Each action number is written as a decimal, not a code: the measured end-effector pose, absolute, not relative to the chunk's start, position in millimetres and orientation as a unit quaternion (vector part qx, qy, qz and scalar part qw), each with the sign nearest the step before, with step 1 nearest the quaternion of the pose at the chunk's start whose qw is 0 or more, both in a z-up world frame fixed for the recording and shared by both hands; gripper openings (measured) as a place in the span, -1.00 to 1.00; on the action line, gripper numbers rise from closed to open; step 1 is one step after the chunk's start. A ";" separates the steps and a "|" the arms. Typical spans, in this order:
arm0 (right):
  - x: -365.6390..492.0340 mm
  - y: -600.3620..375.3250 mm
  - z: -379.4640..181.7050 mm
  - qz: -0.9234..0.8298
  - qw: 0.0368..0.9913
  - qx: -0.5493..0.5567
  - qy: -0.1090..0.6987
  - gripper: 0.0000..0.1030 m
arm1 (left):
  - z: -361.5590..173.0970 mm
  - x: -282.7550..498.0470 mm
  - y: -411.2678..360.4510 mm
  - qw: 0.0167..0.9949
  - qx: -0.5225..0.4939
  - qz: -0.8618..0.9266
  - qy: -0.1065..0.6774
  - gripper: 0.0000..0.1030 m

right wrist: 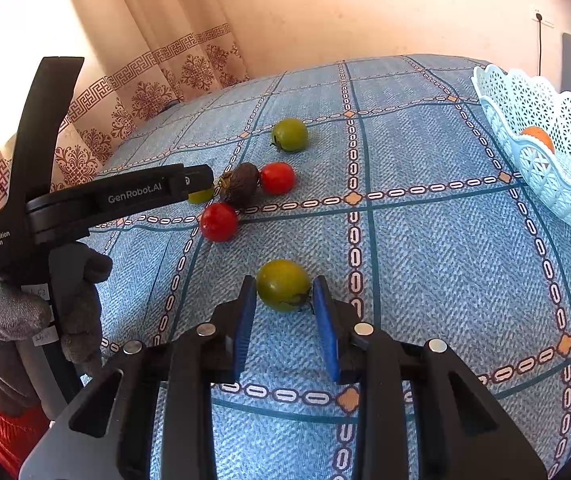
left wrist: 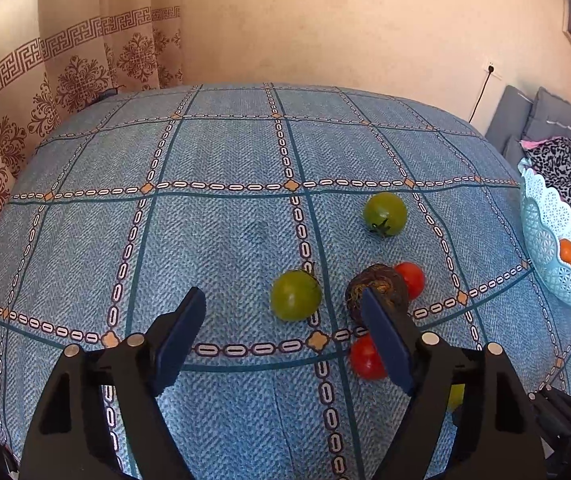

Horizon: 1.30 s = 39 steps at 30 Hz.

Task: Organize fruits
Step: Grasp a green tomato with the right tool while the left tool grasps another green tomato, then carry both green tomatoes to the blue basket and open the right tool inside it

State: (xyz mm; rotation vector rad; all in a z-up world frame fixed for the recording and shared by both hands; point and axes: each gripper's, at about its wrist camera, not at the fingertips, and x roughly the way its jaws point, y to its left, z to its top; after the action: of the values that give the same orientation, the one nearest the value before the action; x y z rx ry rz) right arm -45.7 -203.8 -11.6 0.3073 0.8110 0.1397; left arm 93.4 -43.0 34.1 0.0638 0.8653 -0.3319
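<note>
A pale blue lattice plastic basket (right wrist: 541, 128) holding orange fruits (right wrist: 538, 136) sits far right of both grippers. The right gripper (right wrist: 283, 294) clenches a round green-yellow tomato (right wrist: 282, 285). The left gripper (left wrist: 281, 312) gapes, empty, a green tomato (left wrist: 295, 295) beyond its fingertips.

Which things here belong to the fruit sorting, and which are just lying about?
Job: nearest green tomato, other green tomatoes, red tomatoes, dark fruit, basket, oranges.
Lying about: curtain, cushions, wall socket.
</note>
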 end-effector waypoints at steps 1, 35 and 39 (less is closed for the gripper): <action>-45.4 -203.2 -11.9 0.068 0.905 0.148 0.393 -0.41 | 33.0 95.3 -41.6 0.894 0.029 -0.157 0.419 0.43; -48.1 -204.9 -2.0 0.065 0.910 0.147 0.381 -0.51 | 67.8 70.3 -41.7 0.919 0.028 -0.157 0.362 -0.46; -43.4 -208.3 -6.3 0.073 0.902 0.169 0.392 -0.45 | 71.7 66.4 -42.9 0.920 0.030 -0.157 0.358 -0.46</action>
State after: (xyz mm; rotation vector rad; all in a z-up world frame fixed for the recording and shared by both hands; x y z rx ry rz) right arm -43.4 -208.3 -6.3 0.3487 0.8099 0.1507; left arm 66.4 -42.9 71.7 0.0616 0.7360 -0.3236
